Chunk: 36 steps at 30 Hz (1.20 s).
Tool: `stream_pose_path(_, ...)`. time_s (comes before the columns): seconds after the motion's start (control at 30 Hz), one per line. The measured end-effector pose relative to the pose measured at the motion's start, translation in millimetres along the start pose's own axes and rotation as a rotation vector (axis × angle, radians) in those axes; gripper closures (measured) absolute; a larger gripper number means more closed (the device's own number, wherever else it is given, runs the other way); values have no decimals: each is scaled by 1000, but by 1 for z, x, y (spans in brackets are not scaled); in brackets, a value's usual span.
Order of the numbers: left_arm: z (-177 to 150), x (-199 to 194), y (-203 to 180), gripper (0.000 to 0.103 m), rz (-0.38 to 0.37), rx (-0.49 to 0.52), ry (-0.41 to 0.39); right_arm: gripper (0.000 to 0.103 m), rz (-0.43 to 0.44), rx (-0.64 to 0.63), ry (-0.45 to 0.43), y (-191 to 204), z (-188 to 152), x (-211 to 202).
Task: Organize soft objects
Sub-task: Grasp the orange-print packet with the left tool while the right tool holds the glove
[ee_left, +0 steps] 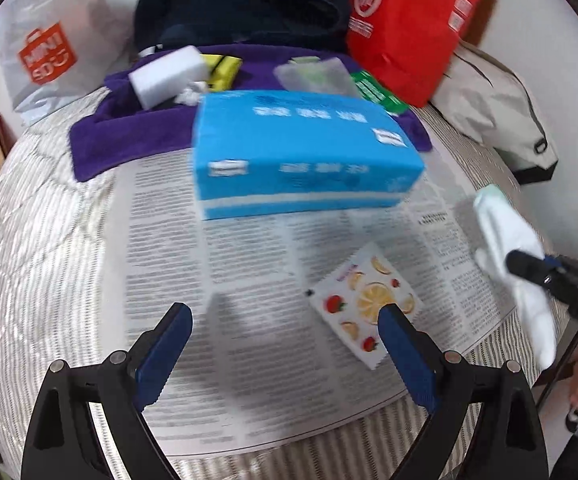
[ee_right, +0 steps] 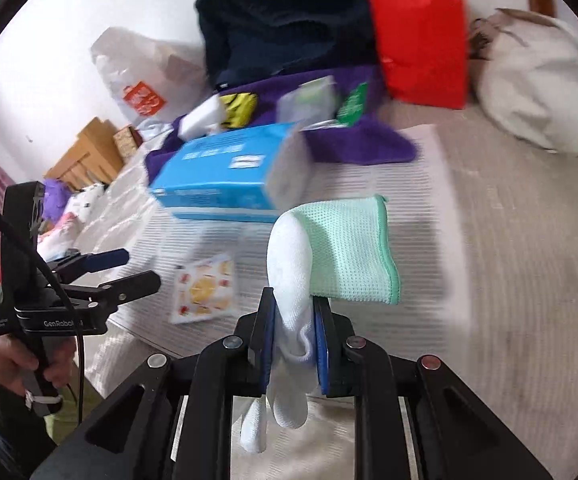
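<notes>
My right gripper [ee_right: 293, 312] is shut on a white and mint-green cloth [ee_right: 341, 244] and holds it above the newspaper [ee_right: 417, 184]; the cloth also shows at the right of the left wrist view [ee_left: 505, 236]. My left gripper [ee_left: 285, 320] is open and empty above the newspaper [ee_left: 229, 280]; it also shows in the right wrist view [ee_right: 129, 268]. A blue tissue pack [ee_left: 301, 152] lies beyond it. A fruit-print sachet [ee_left: 369, 300] lies by the left gripper's right finger. A purple towel [ee_left: 129, 132] at the back carries a white sponge [ee_left: 169, 74] and small packets.
A red bag [ee_left: 405, 24], a white shopping bag [ee_left: 49, 44], dark clothing [ee_left: 241, 0] and a beige bag [ee_left: 497, 108] stand along the back of the striped bed [ee_left: 41, 240]. Wooden boxes [ee_right: 85, 156] and plush toys [ee_right: 65, 200] sit at the left.
</notes>
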<state>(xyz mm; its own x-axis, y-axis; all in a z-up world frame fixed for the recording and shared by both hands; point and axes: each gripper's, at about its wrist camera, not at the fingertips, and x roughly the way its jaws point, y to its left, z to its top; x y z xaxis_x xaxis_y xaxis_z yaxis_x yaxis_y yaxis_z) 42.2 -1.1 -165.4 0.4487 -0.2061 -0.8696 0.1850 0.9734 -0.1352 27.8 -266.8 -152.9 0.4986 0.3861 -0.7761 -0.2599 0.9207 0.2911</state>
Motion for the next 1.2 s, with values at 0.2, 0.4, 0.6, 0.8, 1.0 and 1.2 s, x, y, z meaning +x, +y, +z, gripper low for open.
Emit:
stream_pose_path(0.2, -1, 18, -35, 9, 12, 60, 19, 85, -29, 51, -19, -34, -8, -22)
stream_pose_path(0.4, -7, 33, -62, 2, 90, 123, 10, 85, -13, 77, -24, -50, -15, -30)
stream_pose_path(0.6, -5, 36, -63, 0, 104, 97, -13, 85, 4, 92, -18, -59, -18, -29)
stream_pose_path(0.8, -7, 26, -64, 31, 100, 72, -82, 85, 28, 107, -16, -60, -21, -28)
stream_pose_path(1.0, -7, 22, -66, 48, 74, 82, -104, 85, 48, 93, -17, -50, -20, -28)
stream_pose_path(1.2, -5, 16, -58, 75, 62, 68, -112, 85, 57, 73, -3, -40, -18, -23)
